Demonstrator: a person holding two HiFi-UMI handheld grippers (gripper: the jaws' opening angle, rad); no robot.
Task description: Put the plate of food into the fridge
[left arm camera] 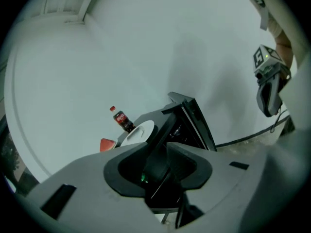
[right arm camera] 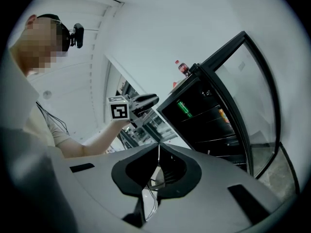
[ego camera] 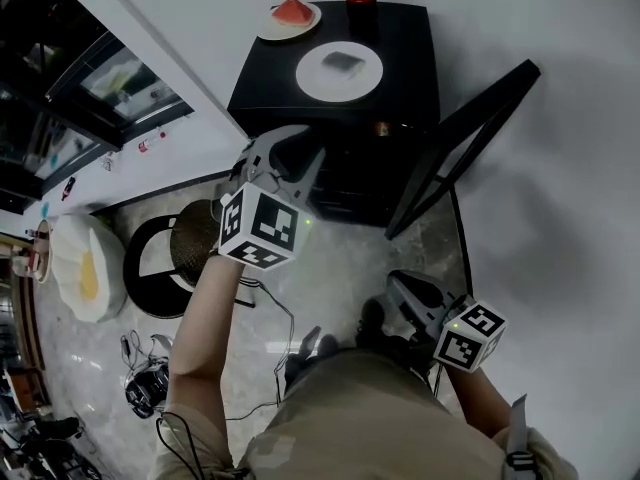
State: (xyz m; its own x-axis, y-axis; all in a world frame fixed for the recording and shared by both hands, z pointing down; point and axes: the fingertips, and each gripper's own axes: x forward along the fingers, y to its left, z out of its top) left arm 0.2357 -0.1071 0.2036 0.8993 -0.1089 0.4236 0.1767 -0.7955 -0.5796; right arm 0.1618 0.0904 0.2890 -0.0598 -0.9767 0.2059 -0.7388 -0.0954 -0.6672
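Your left gripper: fingers slightly apart, empty. Your right gripper: fingers together, empty. Fridge at your twelve o'clock, door open, white plate on top.

White plate of food sits atop open black fridge.

Grey left claw, right claw; black-white marker cubes; khaki short-sleeved shirt.

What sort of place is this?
Probably an office or lab corner, not a kitchen: a small fridge stands alone against a bare wall, loose cables lie on the floor, and glass-walled rooms show at the left.
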